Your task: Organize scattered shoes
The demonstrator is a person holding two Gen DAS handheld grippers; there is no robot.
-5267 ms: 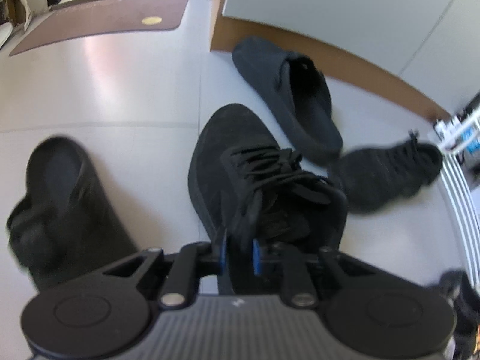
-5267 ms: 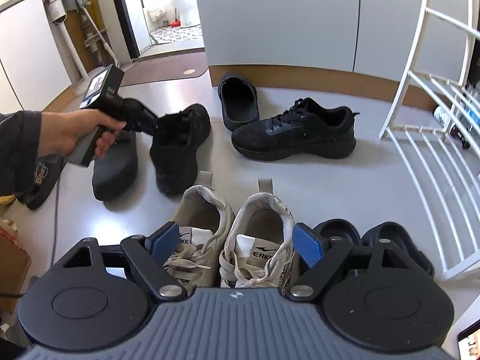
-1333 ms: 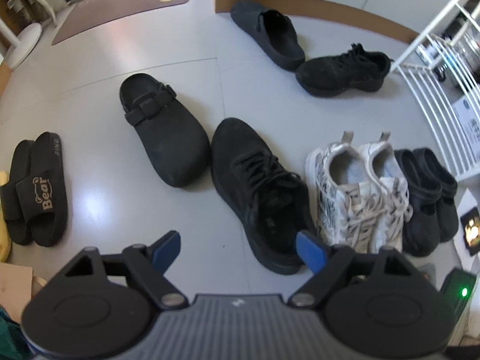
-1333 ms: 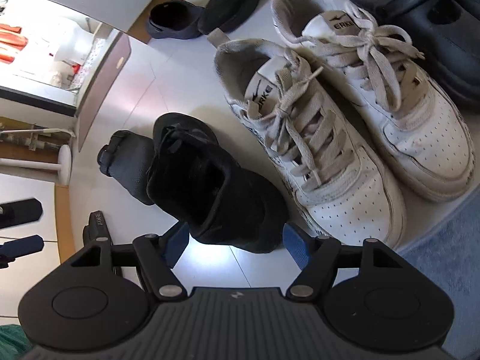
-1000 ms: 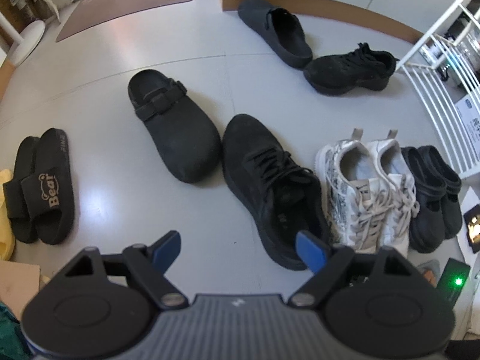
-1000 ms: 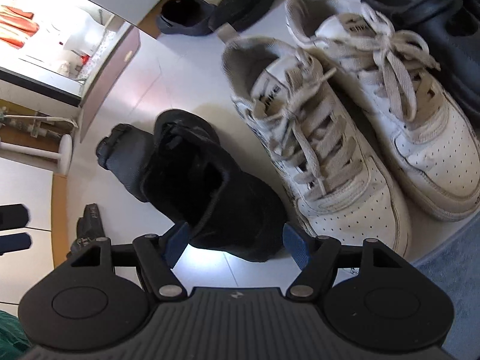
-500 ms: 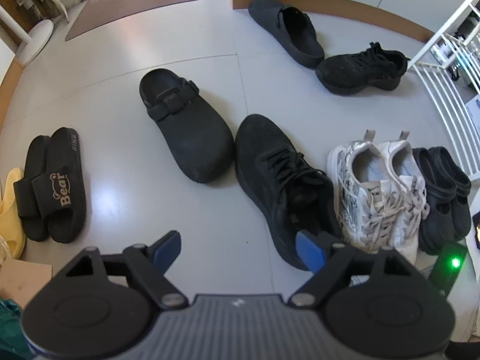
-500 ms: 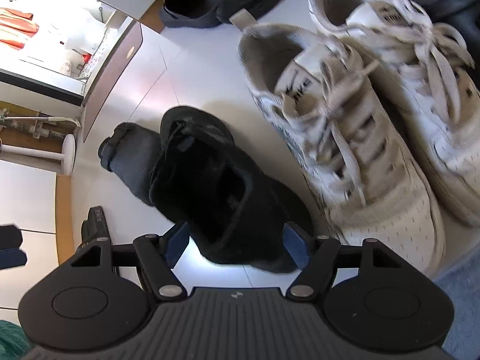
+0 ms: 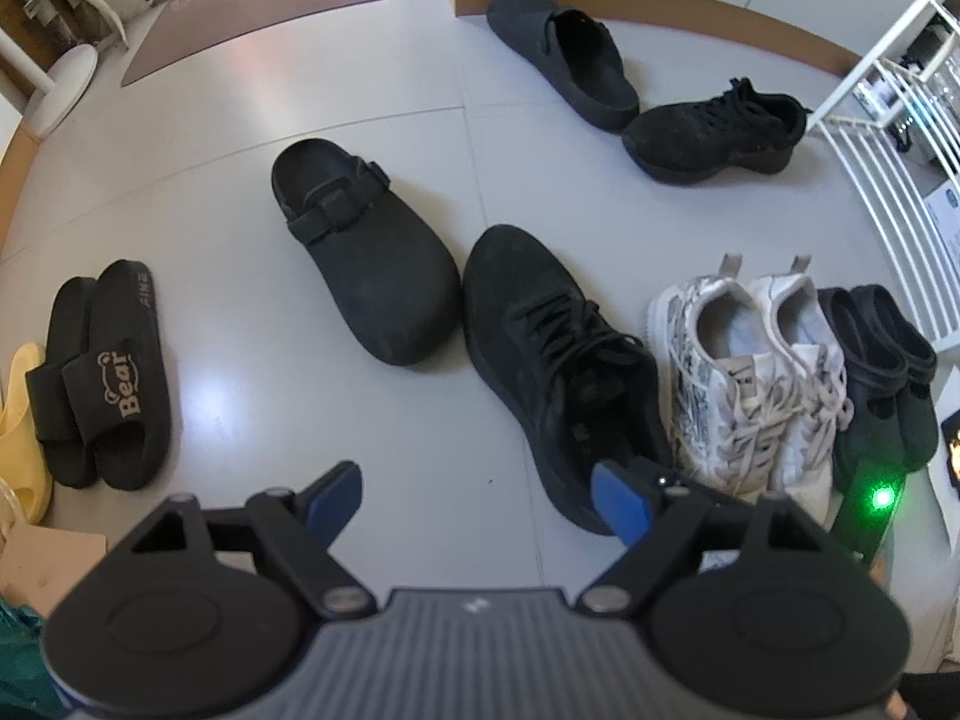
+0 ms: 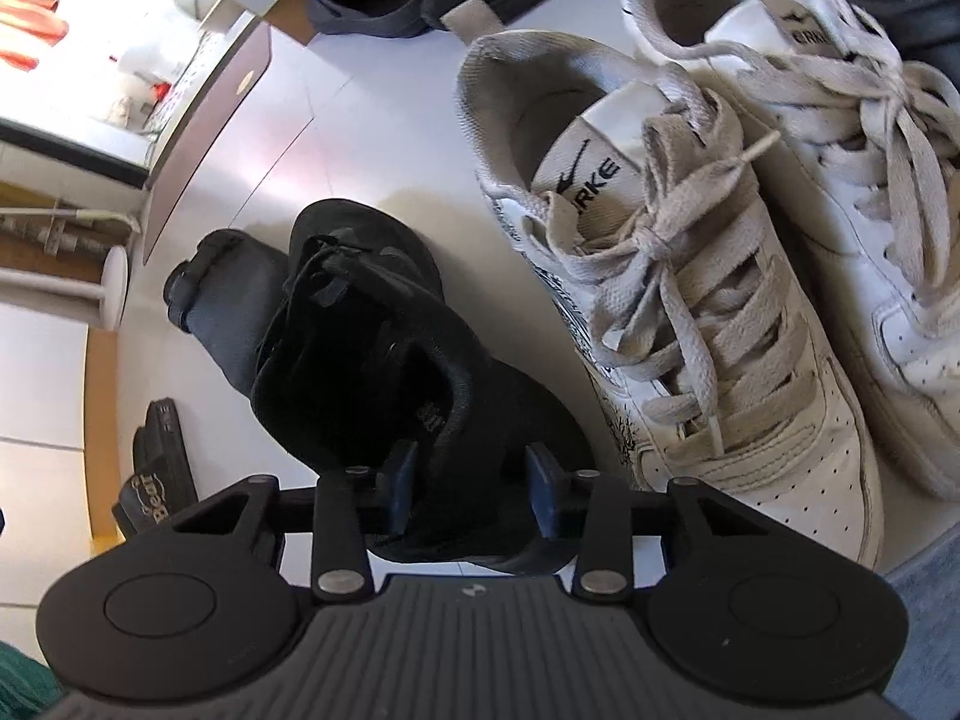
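A black lace-up sneaker lies on the pale floor beside a pair of white sneakers. In the right wrist view its heel sits between the blue pads of my right gripper, whose jaws are closing, and both pads touch the heel's sides. The white sneakers lie just right of it. My left gripper hangs open above bare floor, pointing steeply down, with nothing between its fingers. The matching black sneaker stands far off near the wall.
A black clog lies left of the held sneaker, its mate by the cabinet. Black slides and a yellow slipper lie at far left. Black rubber clogs and a white wire rack stand at right.
My right gripper's jaws have narrowed from wide apart onto the black sneaker's heel, and it has edged closer to the shoe. The left gripper has held still and open.
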